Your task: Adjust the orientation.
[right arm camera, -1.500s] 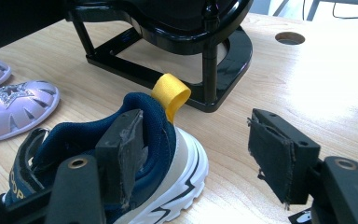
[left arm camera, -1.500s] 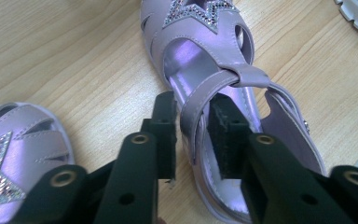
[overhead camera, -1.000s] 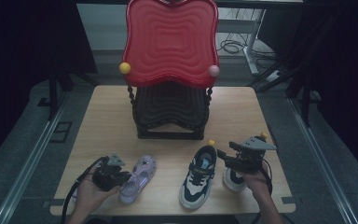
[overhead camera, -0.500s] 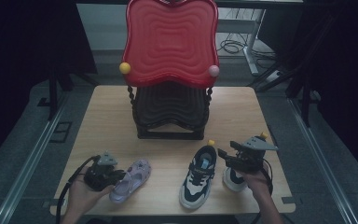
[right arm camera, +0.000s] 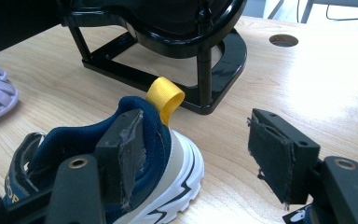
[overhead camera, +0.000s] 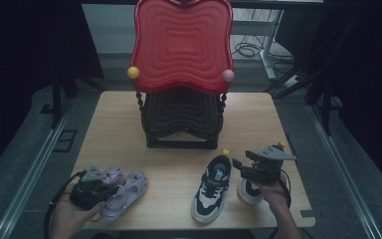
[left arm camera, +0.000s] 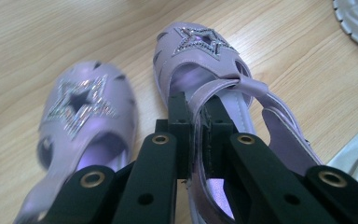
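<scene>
L gripper [left arm camera: 196,140] was clamped on the strap of a lilac star sandal [left arm camera: 214,93] at the table's [overhead camera: 179,159] near-left edge, toe pointing away, its twin sandal [left arm camera: 81,121] just beside. R gripper [right arm camera: 200,154] stood wide open, one jaw inside the navy sneaker's [right arm camera: 135,158] heel collar, not gripping. No legible writing.

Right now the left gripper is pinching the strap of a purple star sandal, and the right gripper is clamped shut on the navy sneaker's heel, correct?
Not quite. The left gripper does pinch the purple sandal by its strap, but the right gripper is not clamped: the right gripper view shows its jaws wide apart, one pad inside the navy sneaker at the heel, the other well clear of it.
</scene>
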Motion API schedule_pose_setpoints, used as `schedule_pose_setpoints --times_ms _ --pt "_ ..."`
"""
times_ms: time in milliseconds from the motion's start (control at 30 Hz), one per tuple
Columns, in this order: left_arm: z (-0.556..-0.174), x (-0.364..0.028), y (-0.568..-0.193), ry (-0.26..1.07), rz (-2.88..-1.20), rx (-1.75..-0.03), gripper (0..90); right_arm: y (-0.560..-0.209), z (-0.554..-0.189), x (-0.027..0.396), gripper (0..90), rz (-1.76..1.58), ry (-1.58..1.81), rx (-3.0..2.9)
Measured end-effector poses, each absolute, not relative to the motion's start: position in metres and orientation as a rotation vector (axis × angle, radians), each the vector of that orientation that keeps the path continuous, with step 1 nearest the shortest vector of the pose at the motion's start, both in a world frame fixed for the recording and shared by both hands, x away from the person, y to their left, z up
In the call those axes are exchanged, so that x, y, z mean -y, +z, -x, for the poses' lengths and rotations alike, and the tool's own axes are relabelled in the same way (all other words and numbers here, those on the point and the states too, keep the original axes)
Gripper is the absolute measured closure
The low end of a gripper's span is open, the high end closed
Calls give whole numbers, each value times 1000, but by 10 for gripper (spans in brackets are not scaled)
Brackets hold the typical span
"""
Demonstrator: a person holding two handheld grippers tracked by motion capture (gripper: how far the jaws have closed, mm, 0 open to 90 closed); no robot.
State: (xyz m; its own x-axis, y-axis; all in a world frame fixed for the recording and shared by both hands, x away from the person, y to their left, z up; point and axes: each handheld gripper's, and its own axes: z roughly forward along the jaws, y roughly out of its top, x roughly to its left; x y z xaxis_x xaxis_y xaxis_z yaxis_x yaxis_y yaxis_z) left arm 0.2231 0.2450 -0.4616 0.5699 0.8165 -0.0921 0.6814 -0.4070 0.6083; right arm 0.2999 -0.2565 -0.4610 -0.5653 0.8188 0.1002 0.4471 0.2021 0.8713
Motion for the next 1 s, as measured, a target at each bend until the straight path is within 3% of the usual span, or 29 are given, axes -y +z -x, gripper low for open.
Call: schedule_pose_setpoints --times_ms 733,1000 --pt "-199 -263 -481 349 -2243 -1259 827 -462 -300 254 346 -1179 1310 -2106" --pt "-195 -259 -482 358 -2259 -1249 667 -462 -300 254 346 -1179 1314 -2110"
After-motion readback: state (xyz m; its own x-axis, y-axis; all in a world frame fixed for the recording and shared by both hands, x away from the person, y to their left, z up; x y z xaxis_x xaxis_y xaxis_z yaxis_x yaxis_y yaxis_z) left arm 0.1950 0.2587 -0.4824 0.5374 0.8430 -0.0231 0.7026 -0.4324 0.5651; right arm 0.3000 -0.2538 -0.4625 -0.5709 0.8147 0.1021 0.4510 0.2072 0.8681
